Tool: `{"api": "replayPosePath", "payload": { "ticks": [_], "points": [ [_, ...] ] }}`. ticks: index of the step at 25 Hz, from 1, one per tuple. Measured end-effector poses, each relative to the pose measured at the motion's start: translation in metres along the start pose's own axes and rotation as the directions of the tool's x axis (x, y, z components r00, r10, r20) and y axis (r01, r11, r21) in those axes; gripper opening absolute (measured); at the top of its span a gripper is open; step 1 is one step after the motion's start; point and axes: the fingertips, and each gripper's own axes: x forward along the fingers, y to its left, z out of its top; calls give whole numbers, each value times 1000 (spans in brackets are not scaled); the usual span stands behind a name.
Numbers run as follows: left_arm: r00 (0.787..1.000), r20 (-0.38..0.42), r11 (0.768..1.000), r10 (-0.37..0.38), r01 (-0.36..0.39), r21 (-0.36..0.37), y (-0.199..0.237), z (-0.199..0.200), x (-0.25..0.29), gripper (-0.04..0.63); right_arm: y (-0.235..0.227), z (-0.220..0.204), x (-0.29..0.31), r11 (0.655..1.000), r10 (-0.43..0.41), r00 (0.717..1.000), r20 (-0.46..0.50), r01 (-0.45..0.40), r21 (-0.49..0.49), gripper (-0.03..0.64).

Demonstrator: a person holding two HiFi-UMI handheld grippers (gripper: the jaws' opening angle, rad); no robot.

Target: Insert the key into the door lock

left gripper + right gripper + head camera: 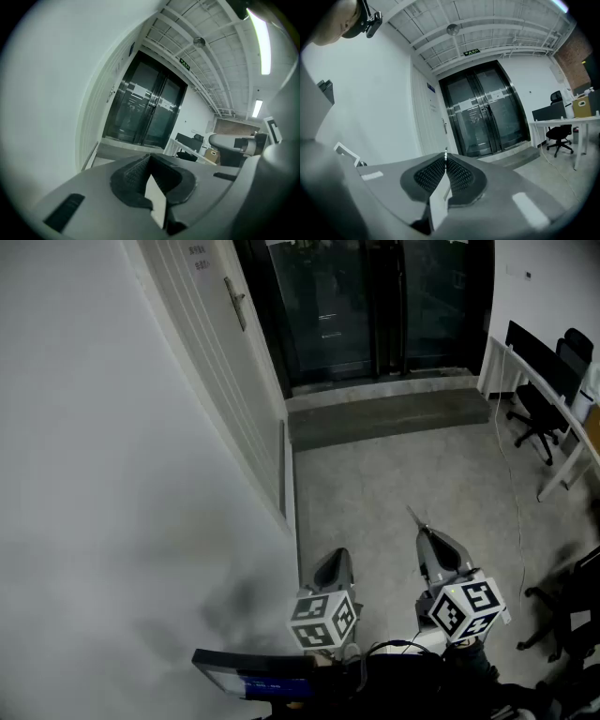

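Note:
A white door (220, 362) with a lever handle (235, 302) is set in the left wall, far ahead of both grippers. The lock itself is too small to make out. My right gripper (427, 532) is shut on a thin metal key (414, 517), whose tip pokes forward past the jaws. In the right gripper view the key (446, 153) shows as a sliver at the closed pads, with the door handle (445, 126) beyond. My left gripper (336, 559) hangs beside the right one, close to the wall. Its pads (136, 171) meet with nothing seen between them.
Dark glass double doors (366, 306) stand at the end of the hall behind a raised grey step (389, 413). A white desk (553, 418) and black office chairs (534, 413) line the right side. A cable (517, 512) trails over the floor.

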Motion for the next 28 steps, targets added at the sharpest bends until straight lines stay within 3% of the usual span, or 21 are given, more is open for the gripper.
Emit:
{"api": "replayPosePath", "payload": {
  "ticks": [17, 24, 28],
  "points": [
    [1000, -22, 1000, -15, 15, 13, 8, 0, 15, 0, -5, -5, 11, 1000, -22, 1000, -11, 22, -10, 12],
    [999, 18, 997, -42, 40, 67, 20, 26, 32, 0, 4, 4, 33, 998, -15, 1000, 10, 16, -63, 12],
    [998, 57, 998, -36, 33, 55, 31, 45, 40, 0, 18, 15, 52, 993, -9, 999, 49, 15, -117, 12]
  ]
}}
